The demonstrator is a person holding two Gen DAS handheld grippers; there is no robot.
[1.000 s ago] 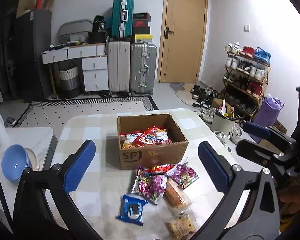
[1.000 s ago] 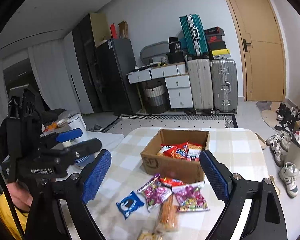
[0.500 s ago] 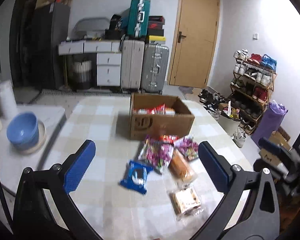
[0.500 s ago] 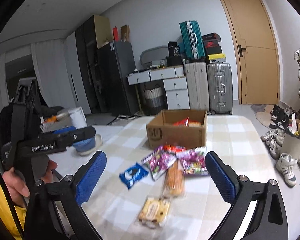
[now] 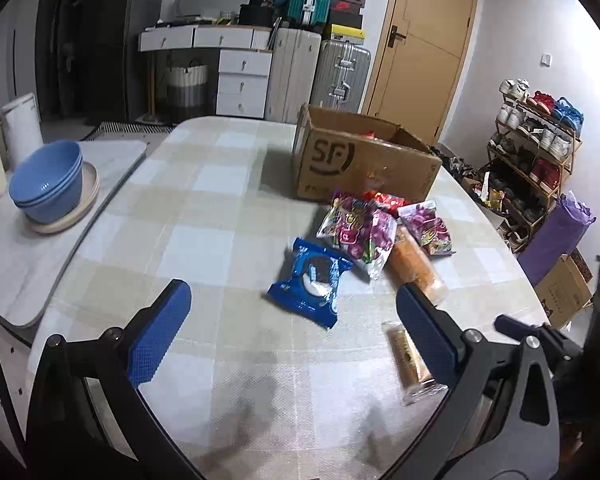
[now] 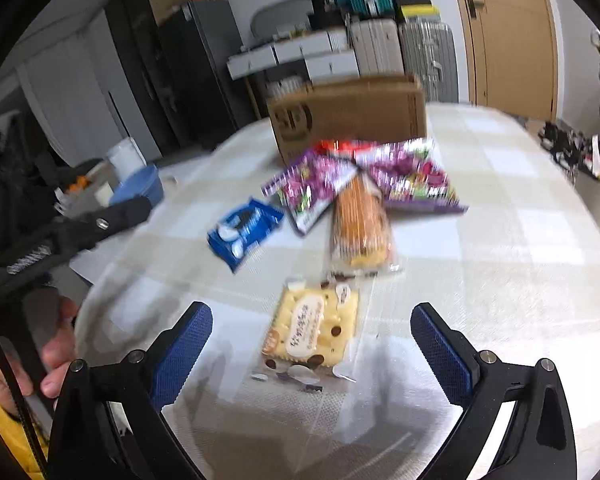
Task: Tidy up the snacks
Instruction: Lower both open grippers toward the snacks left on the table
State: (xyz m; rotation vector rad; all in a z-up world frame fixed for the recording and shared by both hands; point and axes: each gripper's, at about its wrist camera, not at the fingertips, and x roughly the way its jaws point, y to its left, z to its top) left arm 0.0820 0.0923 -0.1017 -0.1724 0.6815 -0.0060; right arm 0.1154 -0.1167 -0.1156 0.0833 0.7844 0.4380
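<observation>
Snack packets lie in front of a brown cardboard box [image 5: 364,160] [image 6: 348,114] on a checked tablecloth. A blue cookie packet [image 5: 310,282] [image 6: 244,232] lies just beyond my left gripper [image 5: 292,324], which stands open and empty low over the cloth. Behind it are two purple candy bags [image 5: 358,228] [image 6: 308,184], a red packet [image 5: 386,200] and an orange bread roll pack [image 5: 414,266] [image 6: 360,224]. A pale cracker packet [image 6: 312,332] [image 5: 408,354] sits between the wide-open fingers of my right gripper [image 6: 311,340], untouched by the pads. The box's contents are mostly hidden.
A side counter [image 5: 16,248] at the left carries stacked blue bowls [image 5: 48,178] and a white container [image 5: 22,128]. Suitcases [image 5: 320,72], drawers and a door stand behind the table. A shoe rack [image 5: 536,140] and a purple bag [image 5: 556,232] are to the right. A hand [image 6: 56,360] holds the left gripper.
Both grippers have come down close to the table and towards the snacks. The box now shows from the side rather than from above. The right jaws stand a little wider than a second ago.
</observation>
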